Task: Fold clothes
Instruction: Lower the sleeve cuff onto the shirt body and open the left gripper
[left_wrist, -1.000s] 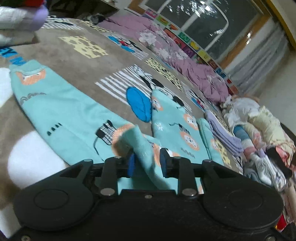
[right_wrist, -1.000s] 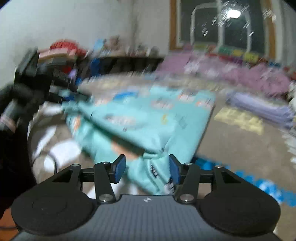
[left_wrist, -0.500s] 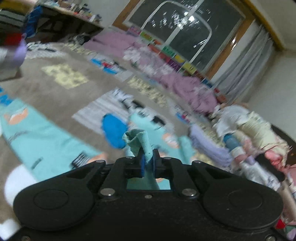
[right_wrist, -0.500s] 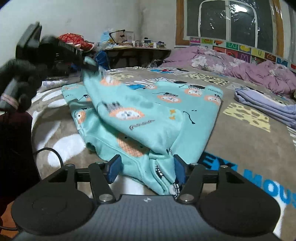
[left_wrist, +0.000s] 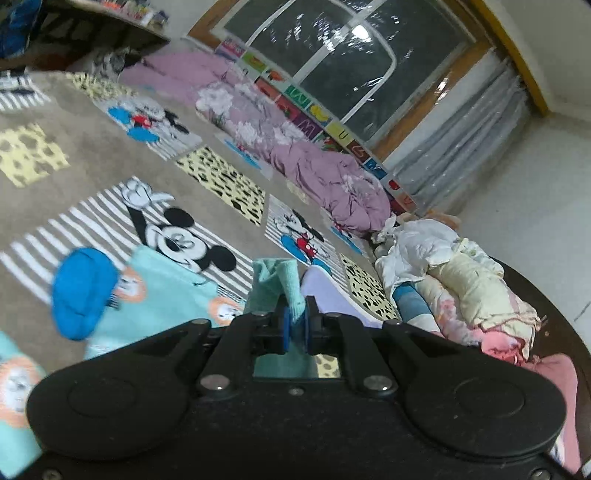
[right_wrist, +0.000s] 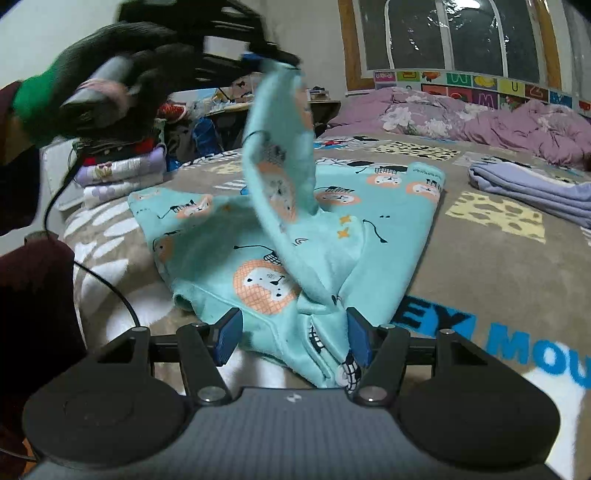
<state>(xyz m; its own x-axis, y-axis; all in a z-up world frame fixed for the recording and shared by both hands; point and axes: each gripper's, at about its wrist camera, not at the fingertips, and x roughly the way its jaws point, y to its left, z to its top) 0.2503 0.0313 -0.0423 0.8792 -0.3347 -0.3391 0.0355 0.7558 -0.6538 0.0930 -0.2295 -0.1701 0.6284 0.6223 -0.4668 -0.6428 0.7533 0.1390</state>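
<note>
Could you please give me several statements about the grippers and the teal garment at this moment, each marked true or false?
1. The left gripper is shut on a fold of the teal garment. True.
2. The right gripper is clamped tight on the garment. False: its jaws stand wide apart, with cloth lying loose between them.
3. Part of the garment is lifted off the blanket. True: one strip rises up to the left gripper.
4. A folded lavender item lies on top of the teal garment. False: it lies apart, to the right on the blanket.
5. The garment is plain, without print. False: it bears orange lion faces.
</note>
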